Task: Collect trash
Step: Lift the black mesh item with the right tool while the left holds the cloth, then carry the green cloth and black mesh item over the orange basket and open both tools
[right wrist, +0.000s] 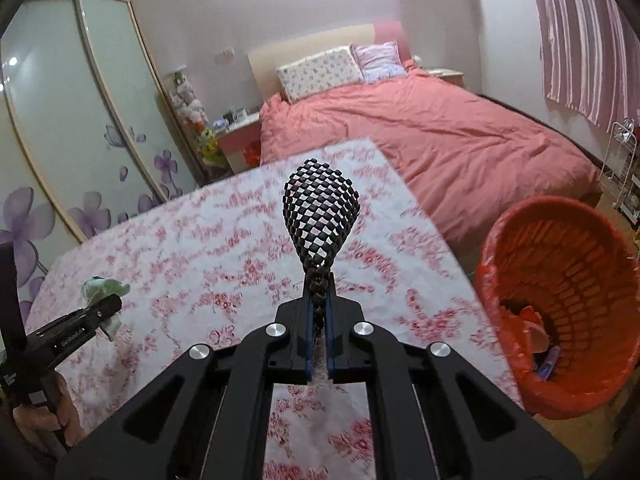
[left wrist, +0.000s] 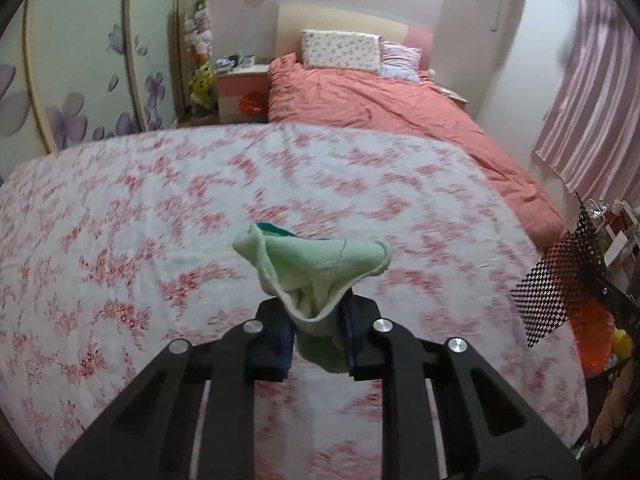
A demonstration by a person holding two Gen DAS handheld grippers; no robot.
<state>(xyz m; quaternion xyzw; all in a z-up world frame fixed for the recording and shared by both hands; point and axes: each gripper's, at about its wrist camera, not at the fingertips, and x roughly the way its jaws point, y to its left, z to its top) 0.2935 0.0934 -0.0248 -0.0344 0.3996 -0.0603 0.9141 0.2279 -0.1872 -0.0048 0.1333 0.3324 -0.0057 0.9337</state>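
Both grippers loaded above the floral tabletop (right wrist: 192,240)

Left gripper (left wrist: 318,334) jaws pinch a green cloth (left wrist: 316,264) — right gripper (right wrist: 319,320) jaws clamp black mesh (right wrist: 320,208), orange bin (right wrist: 560,304) beside.

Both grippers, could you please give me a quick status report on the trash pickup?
Left gripper shut on green cloth. Right gripper shut on black mesh. Both clear of floral tabletop. Orange bin right of table, nothing in the way.

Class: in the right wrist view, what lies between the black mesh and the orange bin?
Only the flowered cloth and its edge lie between the black mesh and the orange bin, in the right wrist view.
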